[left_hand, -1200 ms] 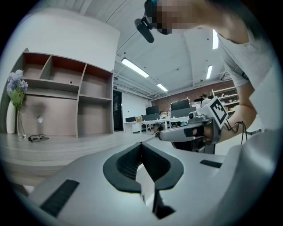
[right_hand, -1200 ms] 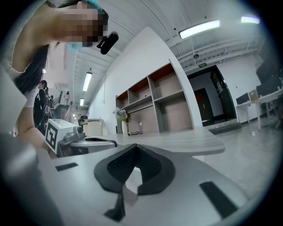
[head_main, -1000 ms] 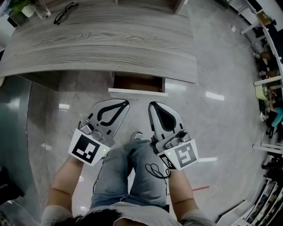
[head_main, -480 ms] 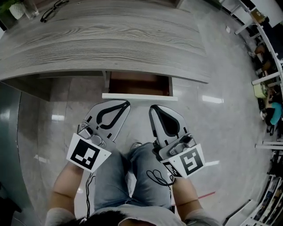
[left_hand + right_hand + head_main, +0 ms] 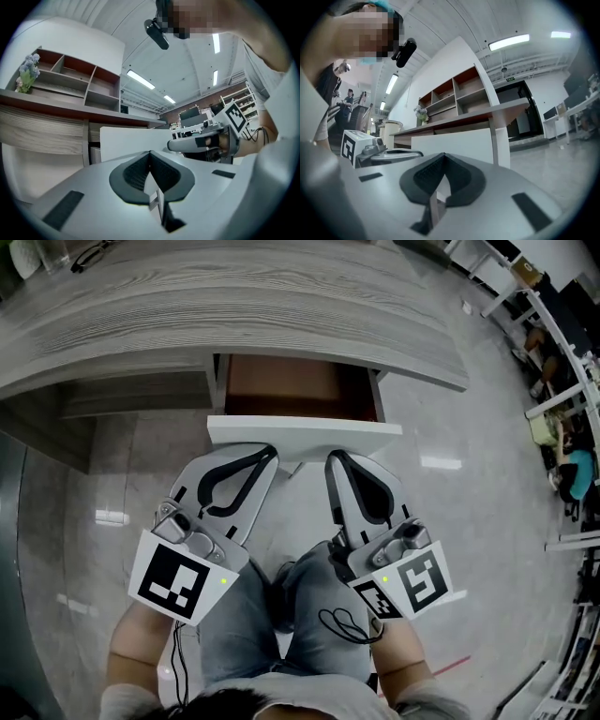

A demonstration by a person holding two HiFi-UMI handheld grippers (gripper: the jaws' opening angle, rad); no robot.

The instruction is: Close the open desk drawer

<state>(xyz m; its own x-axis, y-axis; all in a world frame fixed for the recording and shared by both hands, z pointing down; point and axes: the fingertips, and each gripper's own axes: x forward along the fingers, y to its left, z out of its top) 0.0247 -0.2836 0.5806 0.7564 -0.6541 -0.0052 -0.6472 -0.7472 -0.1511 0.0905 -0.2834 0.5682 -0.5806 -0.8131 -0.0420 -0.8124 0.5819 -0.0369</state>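
The desk drawer stands pulled out from under the grey wood-grain desk, its brown inside bare and its white front panel facing me. My left gripper is shut, its tip just below the panel's left half. To its right, my right gripper is also shut, its tip just under the panel's right half. Whether either tip touches the panel I cannot tell. In the left gripper view the white panel rises just past the shut tips; the right gripper view shows the panel likewise.
Glasses lie on the desk's far left. Shelving stands on the desk. A person's jeans-clad legs are below the grippers on a glossy grey floor. White furniture and a seated person are at the far right.
The desk and drawer have come nearer and larger in the head view. Both shut grippers now reach up to the drawer's front panel, where a gap of floor lay before.
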